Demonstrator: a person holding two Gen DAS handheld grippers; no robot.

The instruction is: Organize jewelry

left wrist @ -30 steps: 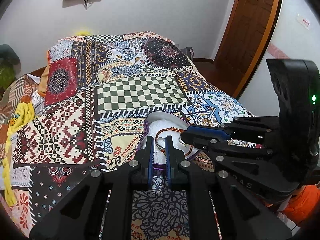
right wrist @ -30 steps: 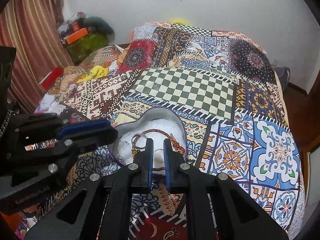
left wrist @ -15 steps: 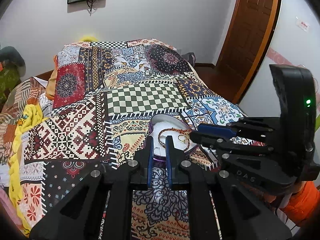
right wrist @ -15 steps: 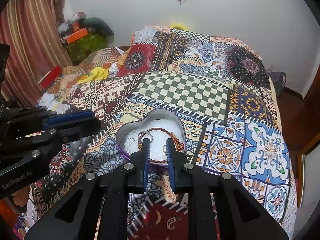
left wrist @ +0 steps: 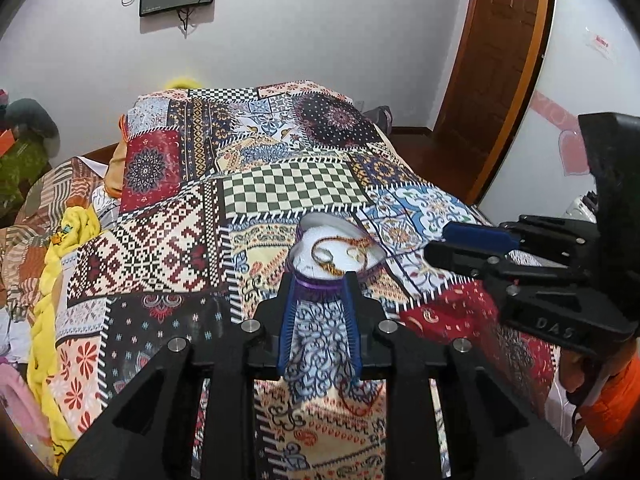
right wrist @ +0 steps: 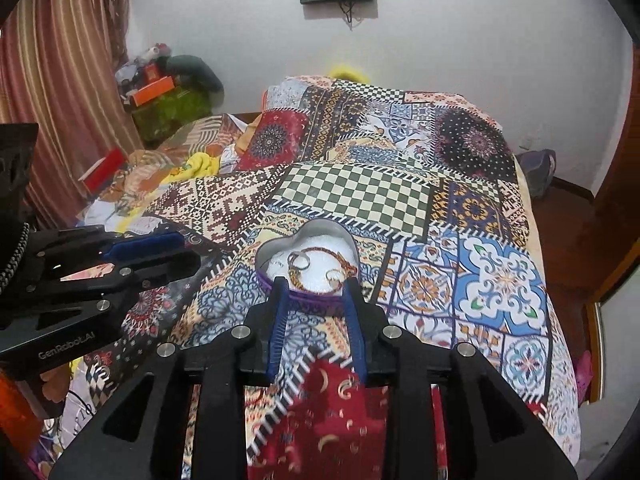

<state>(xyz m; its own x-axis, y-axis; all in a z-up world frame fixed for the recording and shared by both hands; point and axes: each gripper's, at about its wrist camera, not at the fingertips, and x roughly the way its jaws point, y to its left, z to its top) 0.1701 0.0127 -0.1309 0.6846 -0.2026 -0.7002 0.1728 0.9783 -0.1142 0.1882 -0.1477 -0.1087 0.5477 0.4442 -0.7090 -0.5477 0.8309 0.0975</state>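
Both claws, left (left wrist: 319,280) and right (right wrist: 314,284), were spread apart and empty, low-centre of frame just short of the heart-shaped tin (right wrist: 308,236) holding the bracelet (right wrist: 328,258) on the bed; I judged closing gently on one strand best.

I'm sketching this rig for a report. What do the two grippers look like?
Both are matte black plastic with angular cut-out linkages, silver screw heads and blue ribbed pads on the jaws. The left gripper carries white "GenRobot.AI" lettering and a braided black-and-white cable in the right wrist view. The right gripper bears raised "DAS" letters, with an orange sleeve behind it.
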